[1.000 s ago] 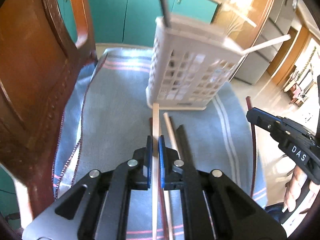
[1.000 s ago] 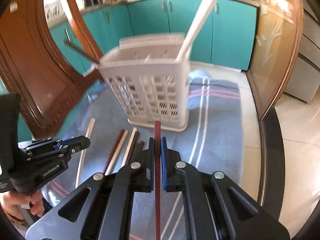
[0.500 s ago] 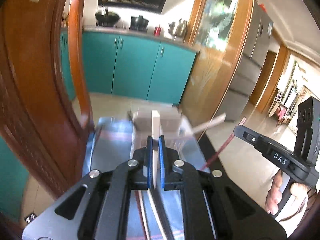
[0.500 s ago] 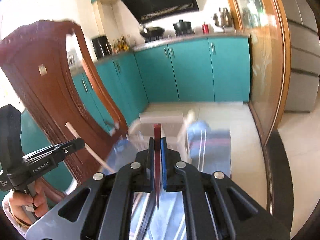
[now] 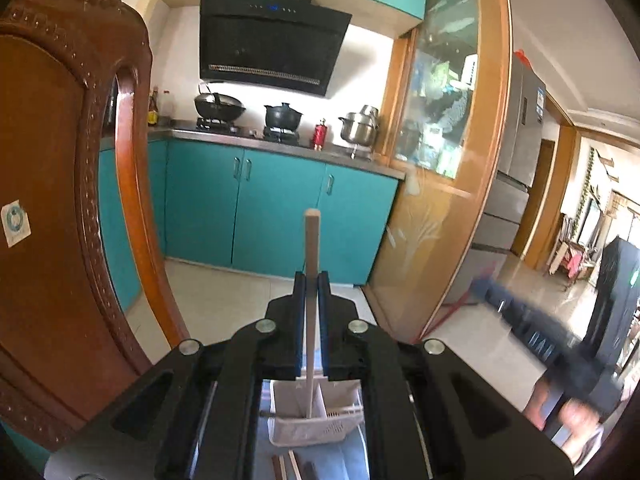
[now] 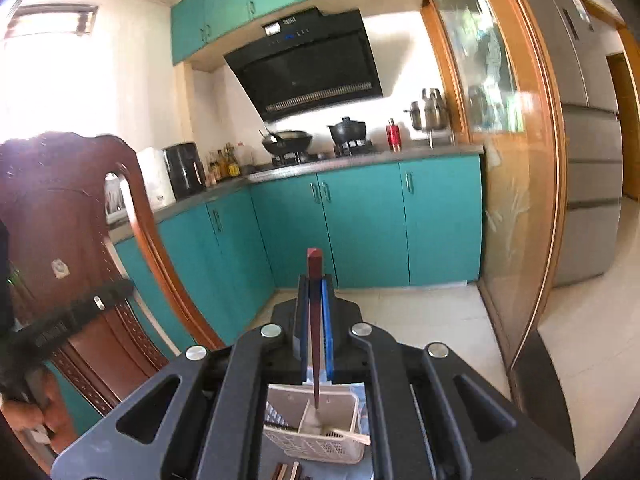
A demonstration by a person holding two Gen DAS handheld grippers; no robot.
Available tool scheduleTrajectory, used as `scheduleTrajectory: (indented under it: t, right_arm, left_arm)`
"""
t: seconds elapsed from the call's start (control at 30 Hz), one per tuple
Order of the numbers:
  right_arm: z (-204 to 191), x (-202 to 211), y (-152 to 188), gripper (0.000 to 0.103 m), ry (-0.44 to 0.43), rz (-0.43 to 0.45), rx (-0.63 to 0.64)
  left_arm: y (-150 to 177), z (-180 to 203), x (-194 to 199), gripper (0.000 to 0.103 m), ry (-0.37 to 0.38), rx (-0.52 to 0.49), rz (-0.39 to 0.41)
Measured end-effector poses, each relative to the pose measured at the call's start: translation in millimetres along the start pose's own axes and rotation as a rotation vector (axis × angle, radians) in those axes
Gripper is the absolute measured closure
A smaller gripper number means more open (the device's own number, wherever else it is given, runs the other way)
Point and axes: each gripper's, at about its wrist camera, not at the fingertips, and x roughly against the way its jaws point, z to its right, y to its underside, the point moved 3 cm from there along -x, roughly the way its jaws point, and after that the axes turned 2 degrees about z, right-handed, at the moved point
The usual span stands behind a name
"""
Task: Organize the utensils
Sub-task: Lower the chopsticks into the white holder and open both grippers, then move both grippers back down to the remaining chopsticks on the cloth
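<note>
**Both claws up, a chopstick in each**

Left gripper (image 5: 311, 280) is clamped on the pale chopstick (image 5: 311, 240); right gripper (image 6: 314, 284) pinches the dark red chopstick (image 6: 314, 280). White basket (image 6: 344, 452) sits below, more sticks (image 6: 286, 472) lying before it. Light, stiff, slick sticks: likely to pivot, so a mid-shaft grip looks wisest.
</note>
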Motion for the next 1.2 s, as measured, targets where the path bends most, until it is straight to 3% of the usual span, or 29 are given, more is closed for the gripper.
scheduleTrajectory:
  t: [0.2, 0.5, 0.6, 0.77, 0.87, 0.97, 1.03, 1.13, 1.2]
  right_arm:
    - [13, -22, 55, 0.096, 0.009, -0.096, -0.043]
    - [23, -14, 106, 0.096, 0.009, -0.094, -0.062]
    - [33, -6, 116, 0.09, 0.015, -0.084, -0.088]
    - [44, 44, 124, 0.075, -0.013, 0.062, -0.116]
    - [47, 75, 138, 0.075, -0.049, 0.123, -0.113]
    - [49, 90, 157, 0.075, -0.088, 0.137, -0.128]
    - [47, 81, 173, 0.074, -0.114, 0.062, -0.141]
    - [32, 36, 213, 0.071, -0.099, -0.216, -0.079]
    - [23, 4, 252, 0.072, -0.096, -0.421, -0.068]
  left_arm:
    - [15, -6, -23, 0.096, -0.02, 0.031, -0.004]
    - [63, -25, -70, 0.096, -0.095, 0.08, -0.074]
    - [80, -32, -73, 0.096, -0.085, 0.106, -0.108]
    - [104, -43, -46, 0.095, -0.052, 0.13, -0.097]
    - [119, -48, -15, 0.082, -0.025, 0.128, -0.067]
    - [139, -51, 6, 0.076, -0.026, 0.118, -0.047]
    - [161, -52, 4, 0.071, -0.029, 0.094, -0.099]
    - [207, -57, -18, 0.069, -0.079, 0.047, -0.238]
    - [238, -66, -37, 0.069, -0.089, 0.086, -0.385]
